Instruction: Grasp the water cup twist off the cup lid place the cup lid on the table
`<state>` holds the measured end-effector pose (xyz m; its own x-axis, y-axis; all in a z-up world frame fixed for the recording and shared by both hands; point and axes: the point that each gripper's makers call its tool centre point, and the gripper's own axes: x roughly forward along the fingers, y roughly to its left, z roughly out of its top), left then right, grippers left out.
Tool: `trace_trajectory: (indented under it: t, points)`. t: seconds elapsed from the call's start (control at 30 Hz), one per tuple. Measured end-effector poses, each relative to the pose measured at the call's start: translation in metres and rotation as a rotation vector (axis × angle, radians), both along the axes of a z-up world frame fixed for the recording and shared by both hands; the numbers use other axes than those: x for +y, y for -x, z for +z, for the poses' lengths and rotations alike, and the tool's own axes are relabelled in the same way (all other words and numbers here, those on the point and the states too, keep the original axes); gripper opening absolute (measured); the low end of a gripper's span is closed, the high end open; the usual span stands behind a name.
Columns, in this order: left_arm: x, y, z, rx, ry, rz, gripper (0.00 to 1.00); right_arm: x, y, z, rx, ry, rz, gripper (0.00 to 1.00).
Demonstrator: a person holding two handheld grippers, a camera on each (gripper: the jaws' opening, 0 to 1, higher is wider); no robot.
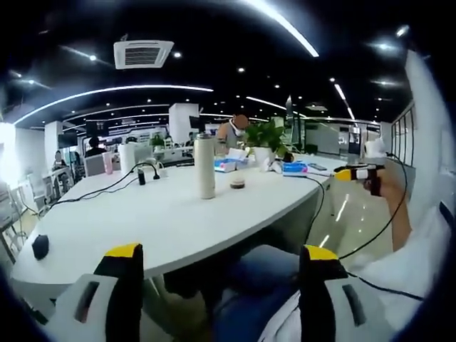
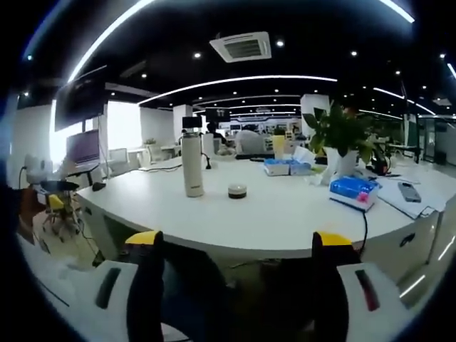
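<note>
A tall white water cup (image 1: 205, 167) (image 2: 192, 167) stands upright on the white table (image 1: 142, 221) (image 2: 285, 221), its lid (image 1: 204, 136) (image 2: 192, 135) on top. Just to its right lies a small round dark object (image 1: 237, 184) (image 2: 237, 190). My left gripper (image 1: 221, 253) is open with nothing between its yellow-tipped jaws, off the table's near edge and well short of the cup. My right gripper (image 2: 238, 239) is also open and empty, back from the table edge. In the left gripper view the right gripper (image 1: 360, 172) comes in from the right, held by a person's hand.
A potted plant (image 1: 265, 139) (image 2: 340, 135), blue packets (image 2: 354, 191) and a phone (image 2: 410, 191) lie to the right of the cup. A black cable (image 1: 107, 187), a paper roll (image 1: 127, 157) and a mouse (image 1: 40, 246) sit left. People sit at desks behind.
</note>
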<state>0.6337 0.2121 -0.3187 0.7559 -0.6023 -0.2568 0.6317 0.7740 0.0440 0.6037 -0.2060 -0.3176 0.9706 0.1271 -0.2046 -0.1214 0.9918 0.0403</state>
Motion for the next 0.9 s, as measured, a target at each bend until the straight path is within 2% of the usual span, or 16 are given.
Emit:
trace_trajectory:
  t: [0.13,0.37,0.63,0.9]
  points:
    - [-0.005,0.001,-0.002,0.005,-0.002,-0.024,0.9,0.001,0.001,0.001,-0.003,0.009,-0.004,0.86]
    - [0.001,-0.002,-0.009,0.021,0.007,-0.022,0.89,0.01,-0.003,-0.001,0.007,0.013,0.009,0.86]
    - [0.003,0.001,-0.005,0.006,0.013,-0.02,0.89,0.01,0.002,0.005,-0.013,0.023,0.009,0.87]
    - [-0.002,0.001,-0.004,0.002,0.008,-0.026,0.89,0.012,0.004,0.001,-0.002,0.021,0.016,0.87]
